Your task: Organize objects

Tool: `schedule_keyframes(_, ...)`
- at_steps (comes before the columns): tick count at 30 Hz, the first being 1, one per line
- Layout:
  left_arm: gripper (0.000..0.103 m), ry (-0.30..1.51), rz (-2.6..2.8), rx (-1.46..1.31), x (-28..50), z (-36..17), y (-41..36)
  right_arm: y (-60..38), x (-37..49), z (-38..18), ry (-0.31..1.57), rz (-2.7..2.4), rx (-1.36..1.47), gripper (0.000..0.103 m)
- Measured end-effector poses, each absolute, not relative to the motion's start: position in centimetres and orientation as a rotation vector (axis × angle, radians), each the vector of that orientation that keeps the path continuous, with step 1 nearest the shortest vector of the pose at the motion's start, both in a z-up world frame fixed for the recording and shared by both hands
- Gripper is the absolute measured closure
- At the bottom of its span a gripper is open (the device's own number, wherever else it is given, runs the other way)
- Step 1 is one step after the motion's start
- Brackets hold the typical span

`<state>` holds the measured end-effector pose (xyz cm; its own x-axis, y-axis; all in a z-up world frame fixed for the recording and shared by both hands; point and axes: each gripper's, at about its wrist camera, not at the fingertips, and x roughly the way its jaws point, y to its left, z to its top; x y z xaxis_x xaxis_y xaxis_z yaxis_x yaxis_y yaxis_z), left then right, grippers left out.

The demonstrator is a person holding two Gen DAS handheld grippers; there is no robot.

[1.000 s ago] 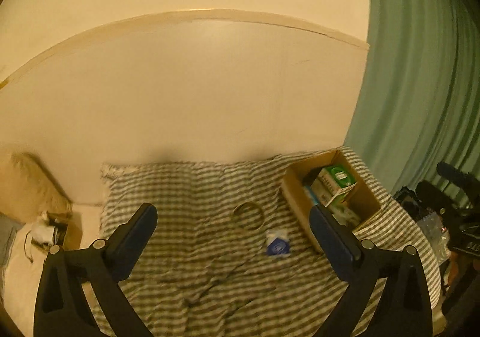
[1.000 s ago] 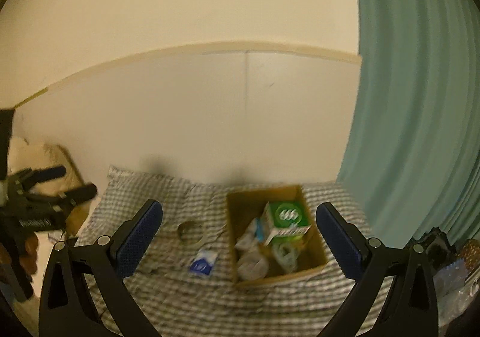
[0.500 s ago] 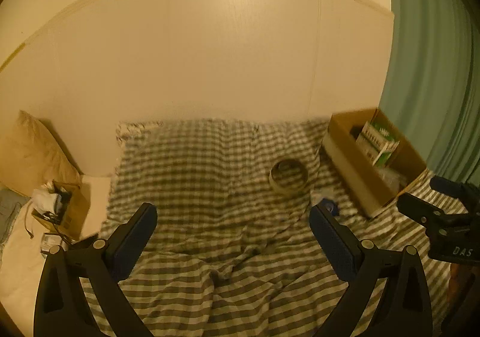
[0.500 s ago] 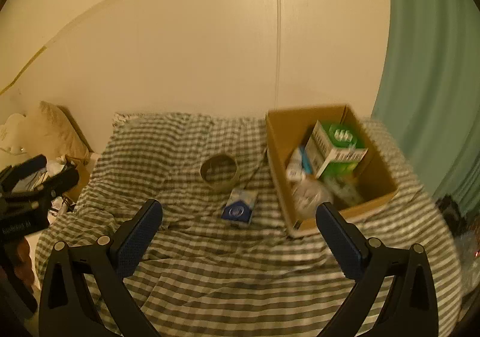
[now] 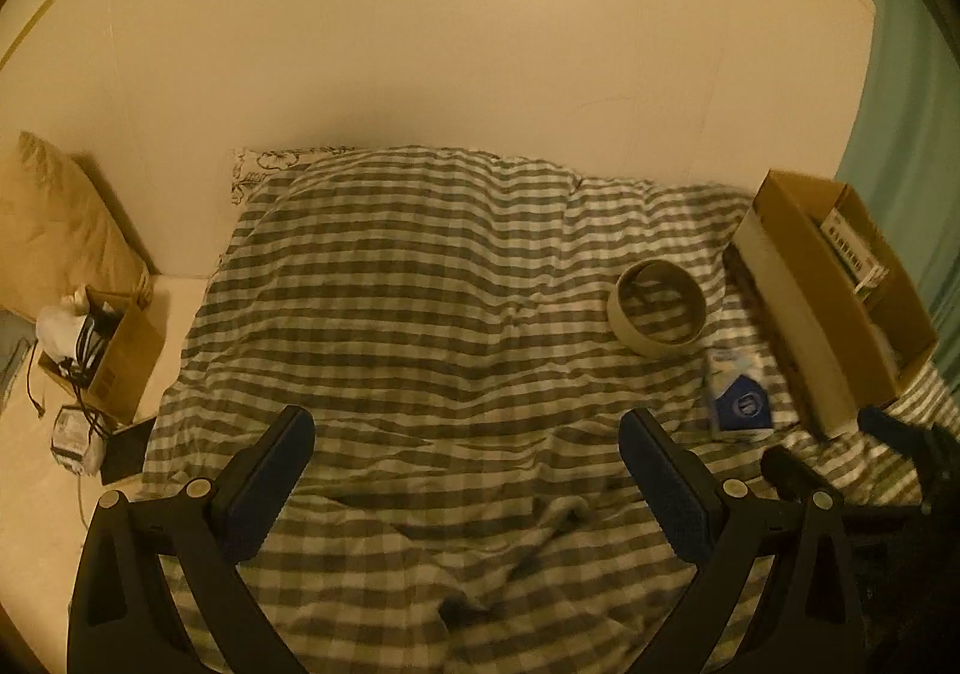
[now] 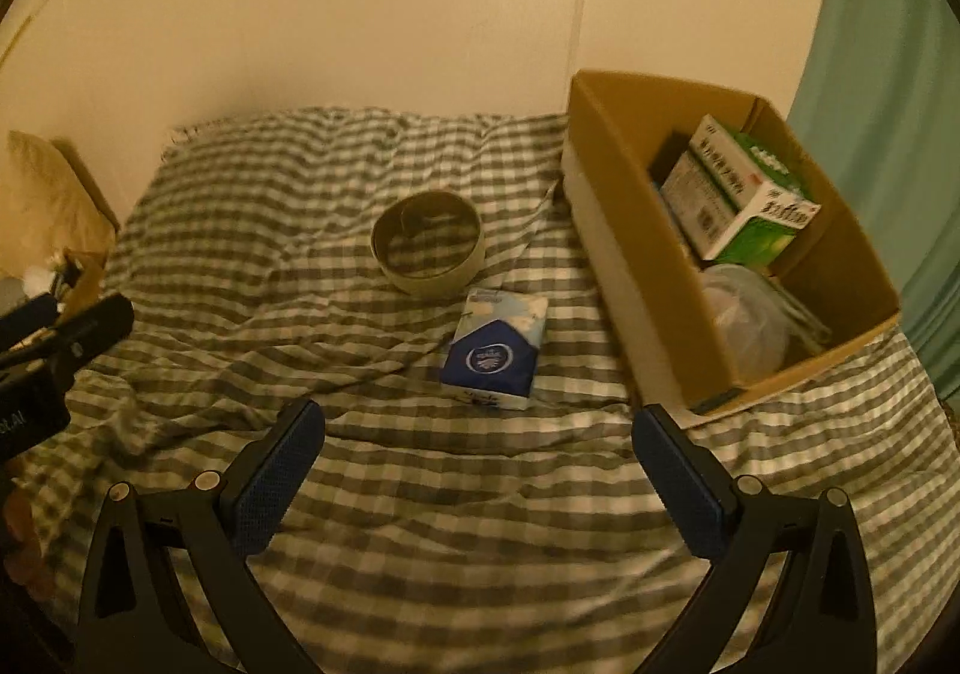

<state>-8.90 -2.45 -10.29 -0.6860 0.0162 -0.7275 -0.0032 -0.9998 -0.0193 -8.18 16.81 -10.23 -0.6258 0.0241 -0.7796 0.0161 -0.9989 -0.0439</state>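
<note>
Both cameras have dropped closer to the bed since half a second ago, so the tape ring, the tissue packet and the box now loom larger. The right gripper [image 6: 477,467] hangs with its two blue-padded jaws spread wide and nothing between them, above the rumpled grey-and-white checked bedsheet [image 6: 312,194]. Just beyond its gap lies the small blue-and-white tissue packet [image 6: 496,351], flat on the sheet. Touching or just beside the packet's far edge sits the beige ring of tape [image 6: 428,251], lying flat with the checks showing through its hole. To the right stands the open brown cardboard box [image 6: 636,230], its near left wall beside the packet. Inside it a green-and-white carton [image 6: 747,191] leans at the far end, with a clear plastic bag [image 6: 744,320] nearer; what lies under them cannot be made out.

The left gripper [image 5: 465,485] is likewise wide apart and empty, over a bare, creased stretch of sheet. The tape ring [image 5: 657,308] lies far right of it, the tissue packet [image 5: 739,398] nearer and beside the cardboard box [image 5: 798,290]. The dark tips of the right gripper [image 5: 834,458] show at the right edge.

Off the bed's left side stand a tan pillow [image 5: 57,224] against the cream wall [image 5: 450,26], and a small brown carton stuffed with cables [image 5: 111,353] on the floor. A teal curtain [image 6: 888,92] hangs behind the box.
</note>
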Motion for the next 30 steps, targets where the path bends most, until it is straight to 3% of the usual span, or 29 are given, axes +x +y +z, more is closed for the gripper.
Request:
schedule_keyframes(8,0.0,-0.007,2.822,-1.368,-10.5,-13.1,-2.0,17.7,-12.8,-13.4,-0.038,2.706,-1.432,0.004)
schedule_keyframes(10,0.0,-0.024,2.815,-1.415,-10.7,-13.9,-2.2,18.1,-13.6,-14.6,-0.012,2.671,-1.476,0.019)
schedule_keyframes(12,0.0,-0.044,2.807,-1.438,-10.7,-14.4,-2.5,18.2,-14.3,-16.0,-0.006,2.633,-1.537,0.023)
schedule_keyframes(21,0.0,-0.018,2.8,-1.479,-10.8,-15.2,-2.1,18.7,-16.9,-17.7,0.02,2.597,-1.595,0.024)
schedule_keyframes(23,0.0,0.0,2.801,-1.486,-10.8,-15.3,-1.9,18.9,-17.5,-18.3,0.026,2.579,-1.618,0.033)
schedule_keyframes(25,0.0,0.035,2.803,-1.488,-10.8,-15.2,-1.4,19.1,-17.6,-18.5,0.039,2.581,-1.632,0.051)
schedule_keyframes(30,0.0,0.117,2.801,-1.451,-10.8,-14.2,0.5,18.8,-15.6,-16.2,0.01,2.682,-1.526,0.053)
